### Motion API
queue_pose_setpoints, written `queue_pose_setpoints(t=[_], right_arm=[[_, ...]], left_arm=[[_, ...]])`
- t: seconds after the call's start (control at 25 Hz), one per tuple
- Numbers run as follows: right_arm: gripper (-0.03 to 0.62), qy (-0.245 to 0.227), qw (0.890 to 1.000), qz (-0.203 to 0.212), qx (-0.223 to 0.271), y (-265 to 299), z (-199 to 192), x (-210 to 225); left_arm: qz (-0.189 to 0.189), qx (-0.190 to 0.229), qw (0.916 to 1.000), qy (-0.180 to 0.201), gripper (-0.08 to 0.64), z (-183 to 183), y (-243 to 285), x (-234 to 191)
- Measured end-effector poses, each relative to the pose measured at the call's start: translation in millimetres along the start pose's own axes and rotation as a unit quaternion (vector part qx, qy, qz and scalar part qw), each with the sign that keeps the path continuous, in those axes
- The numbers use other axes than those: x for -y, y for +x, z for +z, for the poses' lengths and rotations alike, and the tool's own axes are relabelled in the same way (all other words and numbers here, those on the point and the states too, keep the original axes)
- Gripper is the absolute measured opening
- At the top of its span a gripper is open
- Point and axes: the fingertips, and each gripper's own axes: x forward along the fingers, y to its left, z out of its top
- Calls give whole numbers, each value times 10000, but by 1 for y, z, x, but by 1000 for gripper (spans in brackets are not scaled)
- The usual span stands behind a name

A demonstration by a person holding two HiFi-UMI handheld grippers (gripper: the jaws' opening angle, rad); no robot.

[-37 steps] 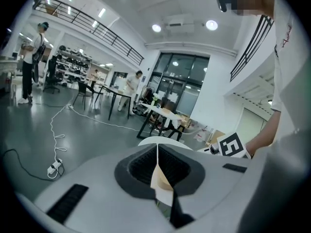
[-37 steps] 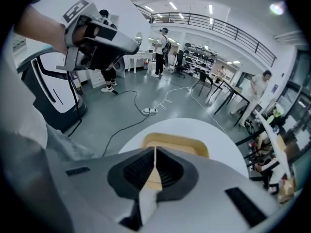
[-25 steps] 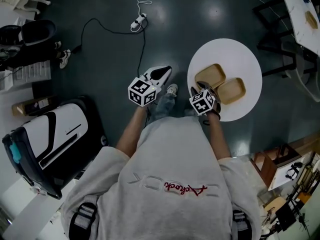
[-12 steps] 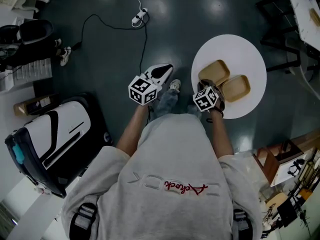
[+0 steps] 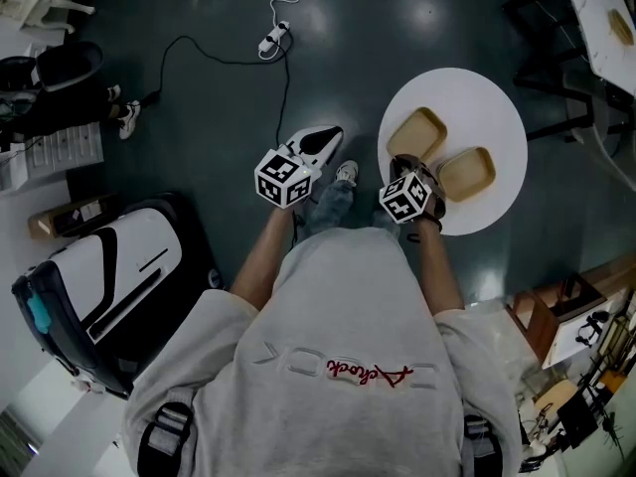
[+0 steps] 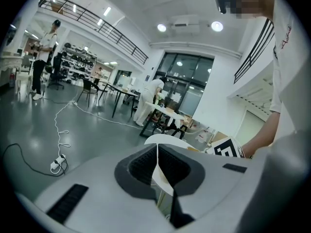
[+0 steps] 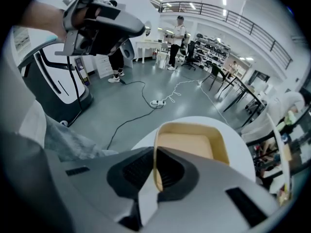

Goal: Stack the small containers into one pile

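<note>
Two shallow tan containers lie side by side on a round white table point(image 5: 487, 97), the left one point(image 5: 416, 133) and the right one point(image 5: 467, 173). My right gripper point(image 5: 402, 163) points down at the near edge of the left container point(image 7: 187, 144). Its jaws have just been closing, and in the right gripper view the gripper point(image 7: 155, 166) is shut on that container's near rim. My left gripper point(image 5: 323, 143) hovers over the floor left of the table. In the left gripper view it point(image 6: 158, 166) is shut with nothing in it.
A power strip with its cable point(image 5: 270, 40) lies on the dark floor ahead. A large black and white machine point(image 5: 109, 266) stands at my left. Dark table legs point(image 5: 556, 28) and a long white table are at the upper right.
My right gripper has settled onto the near rim of the left container and its jaws have closed on it. A small gap has opened between the two containers. The left gripper has stayed put.
</note>
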Motion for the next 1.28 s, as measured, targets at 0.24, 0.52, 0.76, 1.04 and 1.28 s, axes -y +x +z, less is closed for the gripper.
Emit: queue_pose_setpoints(t=[0.24, 0.52, 0.76, 1.04, 1.28], right_arm=[[34, -124, 9994, -219, 228, -14, 20, 4], [34, -88, 9978, -525, 395, -40, 26, 23], [34, 254, 9939, -1013, 367, -66, 9, 48], [34, 892, 9846, -1503, 86, -94, -46, 77], [34, 1282, 9764, -1731, -136, -114, -94, 82]], left_arm=[[-136, 3, 9998, 108, 18, 4, 2, 10], [-393, 13, 9987, 315, 18, 22, 18, 32], [-832, -29, 9951, 537, 18, 35, 41, 57], [-1532, -179, 9848, 799, 18, 44, 87, 104], [-2070, -346, 9727, 994, 18, 42, 120, 149]])
